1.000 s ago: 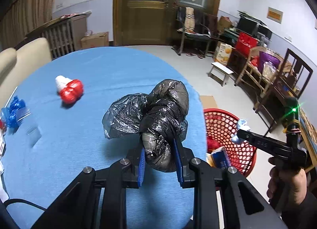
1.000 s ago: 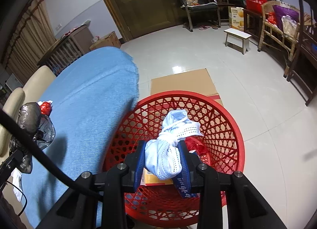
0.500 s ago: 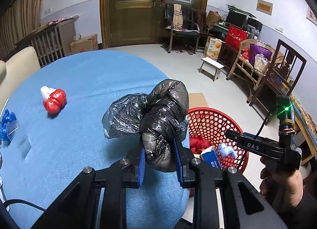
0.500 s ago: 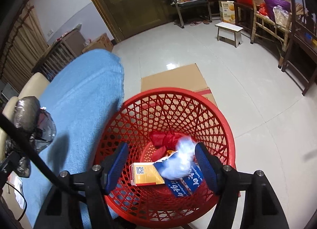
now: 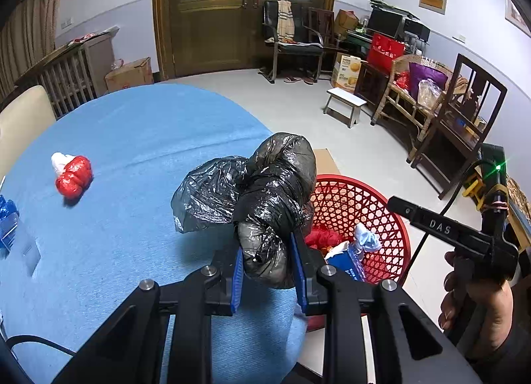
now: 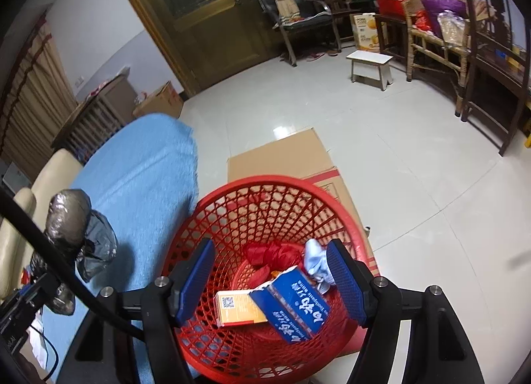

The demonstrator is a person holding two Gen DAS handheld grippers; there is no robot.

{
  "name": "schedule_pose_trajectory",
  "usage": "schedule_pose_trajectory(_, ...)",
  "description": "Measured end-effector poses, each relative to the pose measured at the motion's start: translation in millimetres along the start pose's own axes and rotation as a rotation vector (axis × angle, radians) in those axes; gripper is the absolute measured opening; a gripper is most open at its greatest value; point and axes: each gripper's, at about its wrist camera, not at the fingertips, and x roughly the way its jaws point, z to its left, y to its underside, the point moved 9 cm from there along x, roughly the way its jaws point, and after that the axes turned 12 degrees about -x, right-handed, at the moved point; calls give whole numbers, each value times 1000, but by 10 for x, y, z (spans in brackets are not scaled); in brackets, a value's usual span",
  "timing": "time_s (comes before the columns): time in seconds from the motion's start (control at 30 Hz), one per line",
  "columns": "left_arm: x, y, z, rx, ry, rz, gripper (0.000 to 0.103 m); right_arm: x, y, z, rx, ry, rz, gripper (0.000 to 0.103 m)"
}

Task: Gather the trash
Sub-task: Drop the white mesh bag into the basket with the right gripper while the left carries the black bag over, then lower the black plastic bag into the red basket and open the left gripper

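My left gripper is shut on a crumpled black plastic bag, held above the edge of the blue-clothed table; the bag also shows at the left of the right wrist view. My right gripper hangs open and empty over the red mesh basket. In the basket lie a pale blue cloth wad, a blue carton, an orange box and red plastic. The basket stands on the floor right of the table. A red-and-white wad lies on the table.
Blue wrappers lie at the table's left edge. Flattened cardboard lies under the basket. A cream chair stands at the table's far left. A small stool, wooden chairs and boxes line the room's right side.
My right gripper opened and the pale blue cloth wad fell into the basket. Both views drifted, with the left one bringing the basket closer under the black bag.
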Motion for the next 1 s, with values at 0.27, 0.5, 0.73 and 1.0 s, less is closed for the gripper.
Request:
schedule_pose_trajectory(0.27, 84, 22, -183, 46, 21, 21, 27, -71, -40, -271, 76, 15, -32, 73)
schedule_pose_trajectory(0.5, 200, 28, -405, 89, 43, 46, 27, -148, -66, -440, 117, 21, -58, 73)
schedule_pose_trajectory(0.73, 359, 53, -684, 130, 88, 87, 28, -216, -77, -597, 146, 38, -71, 73)
schedule_pose_trajectory(1.0, 318, 32, -597, 95, 90, 69, 72, -230, -64, -633, 155, 42, -70, 73)
